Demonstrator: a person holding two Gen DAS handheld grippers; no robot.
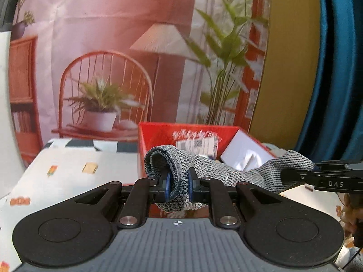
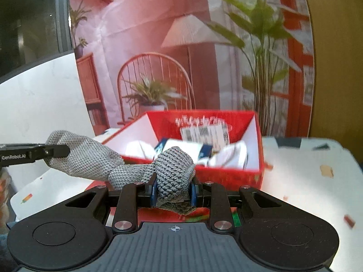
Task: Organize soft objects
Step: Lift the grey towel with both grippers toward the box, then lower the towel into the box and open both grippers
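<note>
Two claws pinch one grey knit cloth point(image 1: 226, 172), stretched between them in the air in front of the red box point(image 2: 249, 172); left claw point(image 1: 178, 184) clamps a folded end, right claw point(image 2: 173, 192) clamps the other bunched end; box on the patterned bench point(image 2: 306, 181) holds white packets point(image 2: 229, 156); printed room backdrop point(image 1: 113, 45) behind

A printed backdrop point(image 1: 118, 52) hangs behind, showing a pink room with a chair, a lamp and potted plants. A yellow panel point(image 1: 292, 52) and a blue curtain point(image 1: 340, 68) stand to its right. The tabletop point(image 2: 306, 181) wears a pale patterned cloth
</note>
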